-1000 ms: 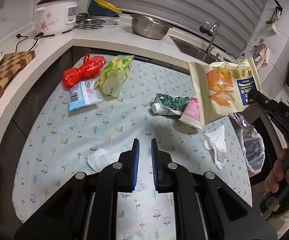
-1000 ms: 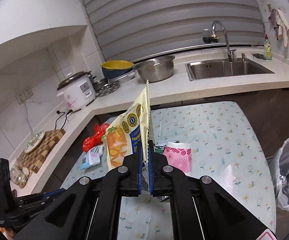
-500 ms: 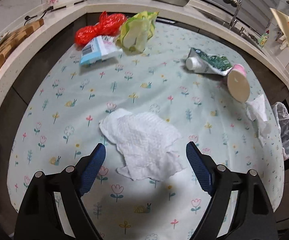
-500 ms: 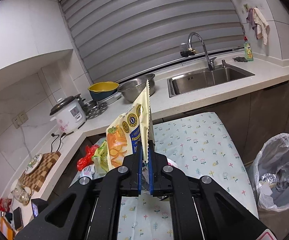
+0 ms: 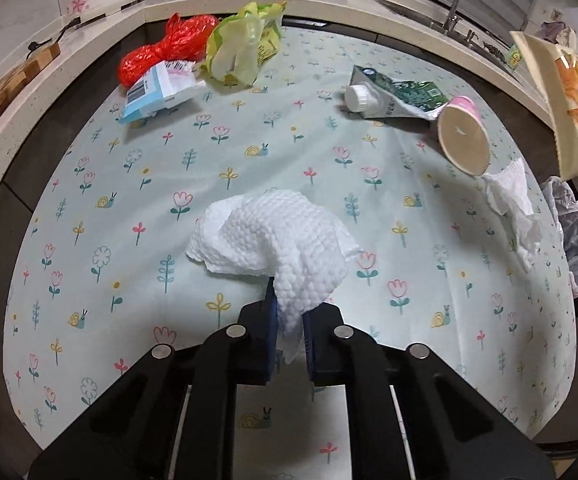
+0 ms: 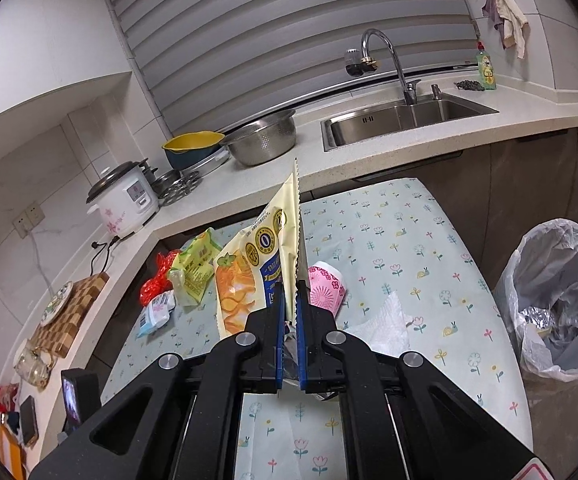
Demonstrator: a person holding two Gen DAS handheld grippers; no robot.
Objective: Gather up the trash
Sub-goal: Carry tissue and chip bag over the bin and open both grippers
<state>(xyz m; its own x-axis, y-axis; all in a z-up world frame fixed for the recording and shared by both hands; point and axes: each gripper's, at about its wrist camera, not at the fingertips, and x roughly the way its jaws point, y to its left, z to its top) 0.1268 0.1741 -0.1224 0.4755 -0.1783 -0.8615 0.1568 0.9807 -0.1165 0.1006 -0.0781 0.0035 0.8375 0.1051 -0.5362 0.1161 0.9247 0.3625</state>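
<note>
Kitchen, mid-cleanup: left gripper pinches a crumpled white paper towel, fingers narrow, w/ the towel bunched over a floral tablecloth. Right gripper is clamped on a yellow chip bag, held upright above the table. On the cloth: red plastic bag, blue-white packet, green wrapper, squashed carton, pink cup on its side, second tissue. Lined trash bin stands just beside the table's right edge.
</note>
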